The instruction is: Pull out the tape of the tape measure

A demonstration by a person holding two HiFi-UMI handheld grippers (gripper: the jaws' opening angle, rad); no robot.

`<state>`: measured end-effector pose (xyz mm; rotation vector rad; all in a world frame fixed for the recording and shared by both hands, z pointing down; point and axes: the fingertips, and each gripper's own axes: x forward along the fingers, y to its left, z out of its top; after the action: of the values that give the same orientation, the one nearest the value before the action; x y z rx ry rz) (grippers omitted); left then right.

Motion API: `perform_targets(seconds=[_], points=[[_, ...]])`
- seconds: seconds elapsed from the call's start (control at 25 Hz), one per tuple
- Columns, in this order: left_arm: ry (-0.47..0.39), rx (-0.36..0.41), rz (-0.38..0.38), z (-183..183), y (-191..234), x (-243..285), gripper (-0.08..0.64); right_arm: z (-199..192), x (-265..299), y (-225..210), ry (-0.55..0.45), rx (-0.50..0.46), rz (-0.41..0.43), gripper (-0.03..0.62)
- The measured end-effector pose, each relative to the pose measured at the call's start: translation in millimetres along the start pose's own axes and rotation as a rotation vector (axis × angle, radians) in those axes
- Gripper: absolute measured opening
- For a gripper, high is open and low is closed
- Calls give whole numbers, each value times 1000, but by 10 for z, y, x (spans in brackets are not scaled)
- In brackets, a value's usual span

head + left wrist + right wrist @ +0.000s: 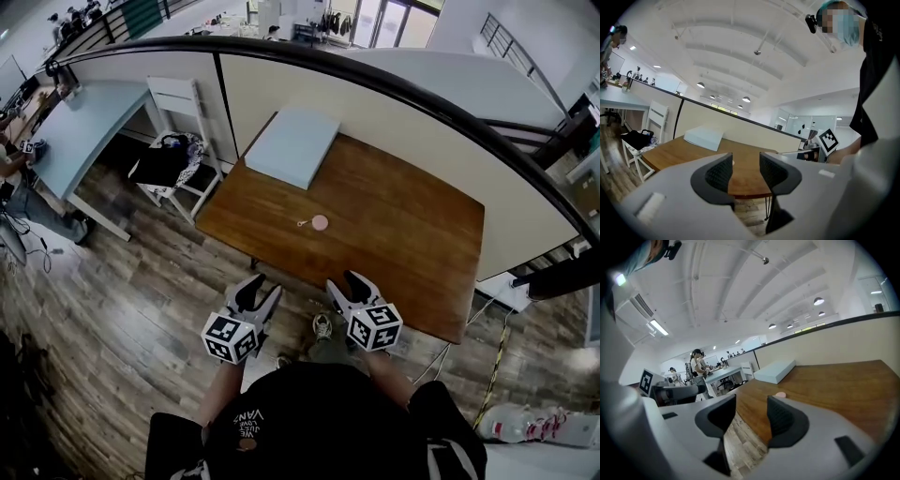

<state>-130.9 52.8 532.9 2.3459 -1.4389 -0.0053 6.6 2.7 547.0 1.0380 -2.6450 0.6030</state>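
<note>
A small round pink tape measure [320,222] lies near the middle of the wooden table [403,234], with a short tab sticking out to its left. In the right gripper view the tape measure [780,394] shows as a pink spot just past the jaws. My left gripper [258,292] hangs short of the table's front edge, open and empty. My right gripper [349,286] is level with it over the front edge, also open with nothing between its jaws. In the left gripper view the left gripper [746,169] points at the table.
A flat pale-blue box [292,145] lies at the table's far left corner. A white chair [183,141] with a black bag stands left of the table. A low partition wall [394,103] runs behind it. Another desk [75,131] is at far left, with people nearby.
</note>
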Motion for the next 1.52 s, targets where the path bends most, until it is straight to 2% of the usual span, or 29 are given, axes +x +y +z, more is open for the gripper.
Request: perform_targets(seconds=[0.32, 0.68, 0.92, 1.2, 1.52], points=[[30, -16, 48, -25, 130, 506, 166, 64, 447, -416, 70, -19, 65, 176], [23, -39, 155, 41, 377, 1042, 166, 169, 857, -903, 158, -78, 151, 176], [36, -30, 213, 43, 525, 1196, 166, 140, 1114, -1094, 214, -132, 192, 176], [61, -51, 203, -18, 697, 1307, 166, -5, 1407, -1214, 266, -147, 122, 178], [142, -44, 92, -31, 899, 1414, 166, -196, 1768, -1219, 303, -145, 27, 180]])
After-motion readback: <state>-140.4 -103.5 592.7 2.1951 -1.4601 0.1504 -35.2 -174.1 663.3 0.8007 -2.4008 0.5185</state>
